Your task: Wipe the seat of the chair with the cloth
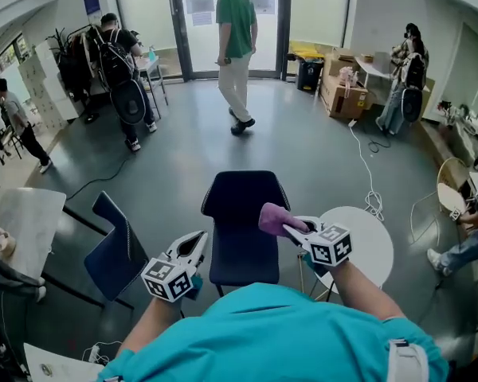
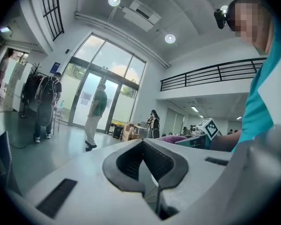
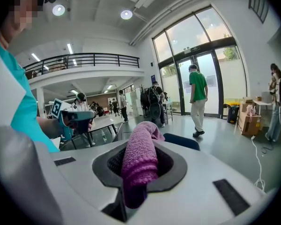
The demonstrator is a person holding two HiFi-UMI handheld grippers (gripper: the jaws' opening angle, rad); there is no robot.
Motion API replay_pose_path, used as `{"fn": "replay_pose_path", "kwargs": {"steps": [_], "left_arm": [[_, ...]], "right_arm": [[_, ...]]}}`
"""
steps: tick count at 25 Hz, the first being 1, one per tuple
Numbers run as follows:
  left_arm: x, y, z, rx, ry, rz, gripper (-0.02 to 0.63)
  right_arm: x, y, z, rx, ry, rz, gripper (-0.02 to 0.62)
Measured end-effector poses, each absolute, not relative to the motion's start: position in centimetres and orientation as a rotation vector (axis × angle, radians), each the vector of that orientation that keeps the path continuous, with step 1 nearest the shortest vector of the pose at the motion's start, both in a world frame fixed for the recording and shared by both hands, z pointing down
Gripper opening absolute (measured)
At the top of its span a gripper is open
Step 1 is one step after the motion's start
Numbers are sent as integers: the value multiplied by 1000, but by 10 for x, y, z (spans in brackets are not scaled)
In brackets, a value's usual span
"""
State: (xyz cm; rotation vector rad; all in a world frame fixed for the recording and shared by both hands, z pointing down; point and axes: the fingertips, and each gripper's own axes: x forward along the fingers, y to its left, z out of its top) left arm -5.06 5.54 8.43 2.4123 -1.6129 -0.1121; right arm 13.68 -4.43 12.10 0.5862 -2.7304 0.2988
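A dark blue chair stands just in front of me, its seat bare. My right gripper is shut on a purple cloth, held over the seat's right edge. In the right gripper view the cloth is bunched between the pads and sticks out ahead of that gripper, with the chair's back behind it. My left gripper hovers at the seat's left edge. In its own view this gripper has its jaws together with nothing between them. The right gripper's marker cube shows there too.
A second blue chair stands to the left and a round white table to the right of the chair. A white table is at far left. A person in a green shirt walks ahead. A cable lies on the floor.
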Motion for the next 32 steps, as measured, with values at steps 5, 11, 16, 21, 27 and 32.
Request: {"fn": "replay_pose_path", "kwargs": {"steps": [5, 11, 16, 21, 27, 32], "left_arm": [[-47, 34, 65, 2480, -1567, -113, 5], [-78, 18, 32, 2522, -1567, -87, 5], [-77, 11, 32, 2527, -1531, -69, 5], [-78, 14, 37, 2519, -1513, -82, 5], [-79, 11, 38, 2510, -1519, -101, 5], [-82, 15, 39, 2514, -1522, -99, 5]], "right_arm": [[139, -50, 87, 629, -2806, 306, 61], [113, -53, 45, 684, -2901, 348, 60], [113, -64, 41, 748, -2892, 386, 57], [116, -64, 50, 760, -2848, 373, 55], [120, -68, 53, 766, -2831, 352, 55], [115, -65, 51, 756, -2841, 335, 55]]}}
